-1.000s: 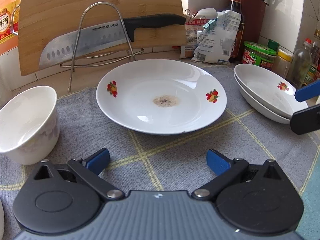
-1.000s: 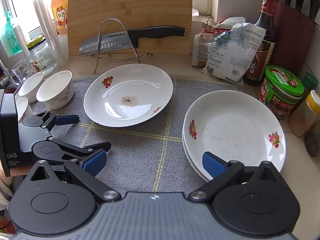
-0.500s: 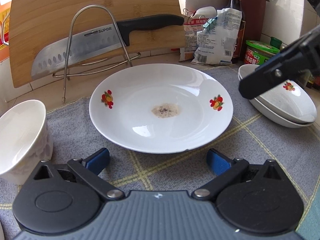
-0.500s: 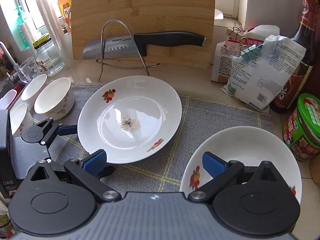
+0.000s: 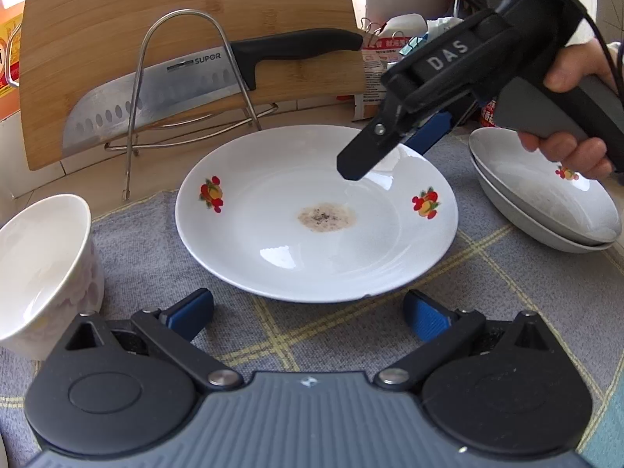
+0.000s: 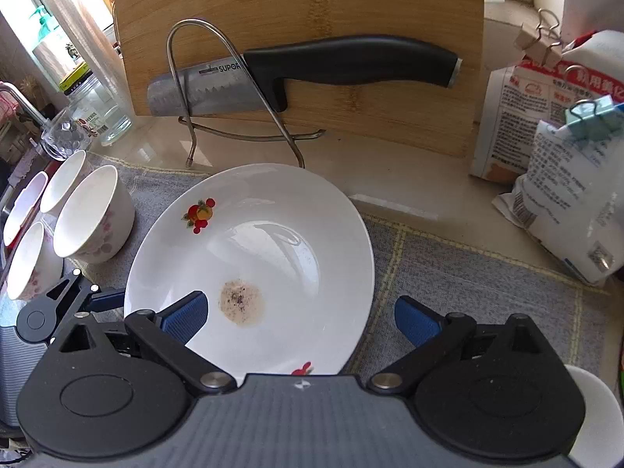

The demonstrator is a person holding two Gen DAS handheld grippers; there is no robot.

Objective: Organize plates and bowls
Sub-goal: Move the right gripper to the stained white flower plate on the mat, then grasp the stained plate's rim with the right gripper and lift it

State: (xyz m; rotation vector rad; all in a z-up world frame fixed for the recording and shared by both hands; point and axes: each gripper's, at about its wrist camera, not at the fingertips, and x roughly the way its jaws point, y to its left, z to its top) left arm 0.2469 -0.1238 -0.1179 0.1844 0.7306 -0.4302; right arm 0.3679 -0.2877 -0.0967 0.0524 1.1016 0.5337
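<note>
A white plate (image 5: 316,214) with fruit prints and a brown stain in its middle lies on the grey mat; the right wrist view shows this plate (image 6: 257,273) too. My left gripper (image 5: 308,312) is open, low at the plate's near rim, with nothing between its fingers. My right gripper (image 6: 299,318) is open and hovers over the plate. In the left wrist view the right gripper (image 5: 390,148) hangs above the plate's far right part, held by a hand. Two stacked plates (image 5: 546,202) sit to the right. A white bowl (image 5: 43,269) stands at the left, and several bowls (image 6: 91,214) cluster there.
A bamboo cutting board (image 5: 187,19) leans at the back with a knife (image 5: 202,78) on a wire stand (image 5: 136,89). Packets (image 6: 565,179) stand at the back right. A glass jar (image 6: 97,109) stands at the far left. A grey checked mat (image 5: 351,335) covers the counter.
My right gripper has swung left from over the stacked plates to above the stained plate. My left gripper has edged closer to that plate's near rim.
</note>
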